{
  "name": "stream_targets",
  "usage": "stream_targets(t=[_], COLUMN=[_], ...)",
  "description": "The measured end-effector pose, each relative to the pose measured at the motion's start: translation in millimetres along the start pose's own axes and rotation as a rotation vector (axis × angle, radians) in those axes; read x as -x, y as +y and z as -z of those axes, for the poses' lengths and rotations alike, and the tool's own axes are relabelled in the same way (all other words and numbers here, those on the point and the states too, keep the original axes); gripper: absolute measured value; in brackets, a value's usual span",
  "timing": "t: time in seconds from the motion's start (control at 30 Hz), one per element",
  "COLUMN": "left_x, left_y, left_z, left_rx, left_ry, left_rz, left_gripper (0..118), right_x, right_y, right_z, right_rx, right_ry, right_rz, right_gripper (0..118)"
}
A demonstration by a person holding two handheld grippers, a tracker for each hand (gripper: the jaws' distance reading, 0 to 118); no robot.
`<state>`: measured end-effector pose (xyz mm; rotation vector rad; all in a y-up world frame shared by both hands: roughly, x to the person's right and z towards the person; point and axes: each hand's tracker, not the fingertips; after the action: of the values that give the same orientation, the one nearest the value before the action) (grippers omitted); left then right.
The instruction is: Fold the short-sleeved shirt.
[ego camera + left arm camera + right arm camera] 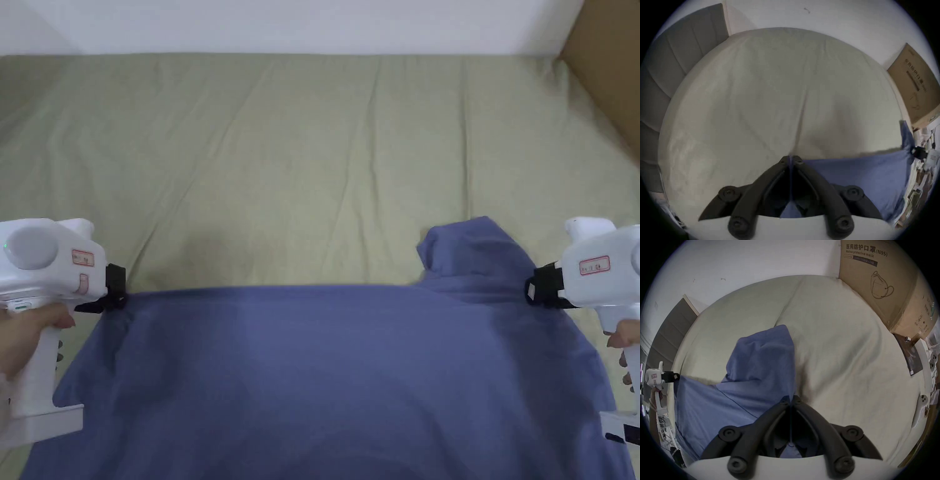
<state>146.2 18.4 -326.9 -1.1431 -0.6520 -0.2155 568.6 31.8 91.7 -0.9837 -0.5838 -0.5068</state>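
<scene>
Over the pale green bed sheet [300, 162] I hold the blue short-sleeved shirt [325, 375] stretched between my two tools, its top edge pulled into a nearly straight line and the rest hanging down toward me. At one end my left gripper [112, 299] has its jaws pressed together on the cloth, a thin strip of blue pinched between them in the left gripper view. At the other end my right gripper [536, 292] pinches the fabric the same way, jaws closed on it just beside a sleeve [472, 250] that stands up above the edge. A cardboard box [880, 282] sits at the bed's far right corner.
</scene>
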Motion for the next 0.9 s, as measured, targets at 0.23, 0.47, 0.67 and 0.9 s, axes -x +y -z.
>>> stream_targets(t=[0.23, 0.47, 0.67, 0.9], left_x=[-14, -14, -3, 26], left_y=[-24, -77, -158, -259], left_z=[-52, -146, -206, -207], left_rx=[-0.060, -0.154, -0.174, -0.053], left_ry=[0.089, 0.061, 0.030, 0.022], left_rz=[0.068, 0.120, 0.151, 0.154], left_gripper=[0, 0, 0, 0], right_x=[2, 2, 3, -8], right_y=[-12, -57, -140, -252], right_z=[-48, -125, -182, -198], right_rx=[-0.039, -0.108, -0.108, 0.004], right_ry=[0.020, 0.036, 0.034, 0.033], right_rz=[-0.007, -0.006, -0.031, -0.005], right_gripper=[0, 0, 0, 0])
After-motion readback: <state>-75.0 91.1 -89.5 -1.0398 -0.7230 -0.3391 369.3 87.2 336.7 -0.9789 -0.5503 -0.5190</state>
